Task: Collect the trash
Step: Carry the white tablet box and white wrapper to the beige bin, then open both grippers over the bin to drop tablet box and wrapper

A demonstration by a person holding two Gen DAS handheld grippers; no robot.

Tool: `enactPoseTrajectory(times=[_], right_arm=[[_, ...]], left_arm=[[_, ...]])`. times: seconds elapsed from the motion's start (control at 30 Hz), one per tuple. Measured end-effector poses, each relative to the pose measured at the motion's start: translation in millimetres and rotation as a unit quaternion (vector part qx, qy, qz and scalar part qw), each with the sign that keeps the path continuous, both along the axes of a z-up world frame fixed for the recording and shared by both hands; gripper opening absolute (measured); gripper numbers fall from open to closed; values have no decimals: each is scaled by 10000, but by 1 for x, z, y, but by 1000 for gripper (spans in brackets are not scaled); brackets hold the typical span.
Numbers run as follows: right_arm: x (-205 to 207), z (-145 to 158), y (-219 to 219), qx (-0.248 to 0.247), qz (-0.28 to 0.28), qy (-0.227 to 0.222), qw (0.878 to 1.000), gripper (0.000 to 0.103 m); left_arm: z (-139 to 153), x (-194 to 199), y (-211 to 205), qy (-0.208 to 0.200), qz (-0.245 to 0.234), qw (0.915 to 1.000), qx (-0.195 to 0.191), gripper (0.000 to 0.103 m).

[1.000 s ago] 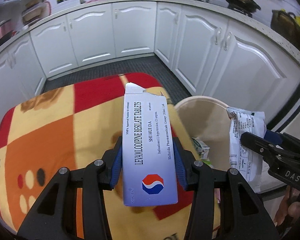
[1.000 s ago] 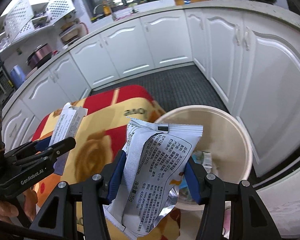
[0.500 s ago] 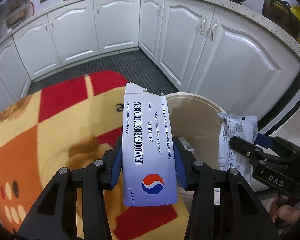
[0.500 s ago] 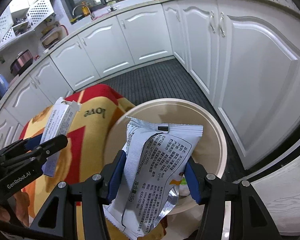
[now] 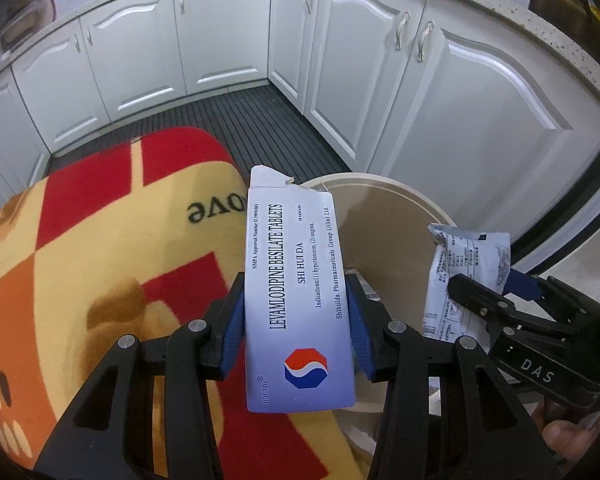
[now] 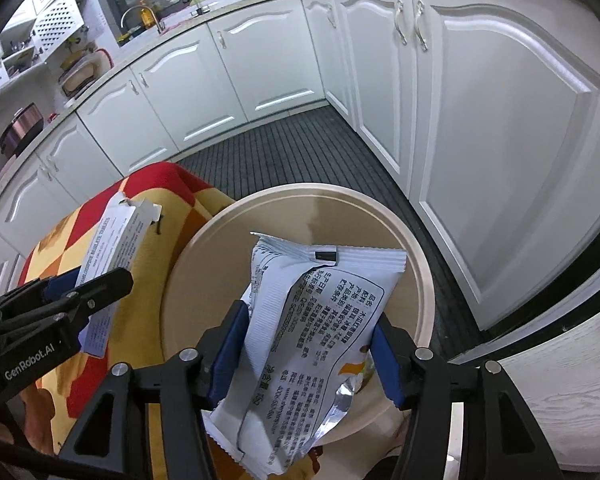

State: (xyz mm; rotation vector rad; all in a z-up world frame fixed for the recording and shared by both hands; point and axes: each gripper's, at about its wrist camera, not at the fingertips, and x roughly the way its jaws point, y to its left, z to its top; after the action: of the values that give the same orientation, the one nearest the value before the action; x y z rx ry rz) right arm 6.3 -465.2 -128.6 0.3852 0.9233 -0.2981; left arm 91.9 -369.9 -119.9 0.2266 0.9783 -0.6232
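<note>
A white and lilac tablet box [image 5: 296, 280] stands upright between the blue pads of my left gripper [image 5: 298, 312], which is shut on it. The box hangs over the near left rim of a round beige trash bin [image 5: 384, 184]. My right gripper [image 6: 310, 340] holds a white snack wrapper [image 6: 320, 300] over the bin's mouth [image 6: 420, 268]; its jaws are opening, and the pads still touch the wrapper's sides. The left wrist view shows the wrapper [image 5: 468, 264] at the right. In the right wrist view the box [image 6: 112, 248] is at the left. Some trash lies inside the bin, mostly hidden.
A red, orange and yellow blanket [image 5: 100, 260] covers the surface left of the bin. White kitchen cabinets [image 5: 460, 100] curve round behind, with a dark ribbed floor mat [image 5: 240, 120] in front of them. A person's finger [image 5: 560, 436] shows at the lower right.
Both grippers have moved forward and down toward the bin with their loads. The wrapper now hangs over the bin's mouth and the box over its rim.
</note>
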Motion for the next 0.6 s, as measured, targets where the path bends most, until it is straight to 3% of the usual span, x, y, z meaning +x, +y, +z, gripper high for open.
enactPoseTrajectory(times=[0.23, 0.3, 0.37, 0.6], right_arm=[[6, -7, 0, 15, -84, 58, 9999, 64], [5, -7, -1, 41, -121, 40, 9999, 71], [3, -6, -1, 18, -151, 26, 9999, 75], [-10, 1, 8, -26, -145, -72, 9999, 75]], left_arm=[[-4, 3, -3, 150, -98, 9996, -204, 45], [-5, 4, -2, 214, -96, 9994, -251, 58], [-4, 4, 2, 241, -101, 9990, -356, 64], [5, -3, 13, 88, 81, 9992, -373, 69]])
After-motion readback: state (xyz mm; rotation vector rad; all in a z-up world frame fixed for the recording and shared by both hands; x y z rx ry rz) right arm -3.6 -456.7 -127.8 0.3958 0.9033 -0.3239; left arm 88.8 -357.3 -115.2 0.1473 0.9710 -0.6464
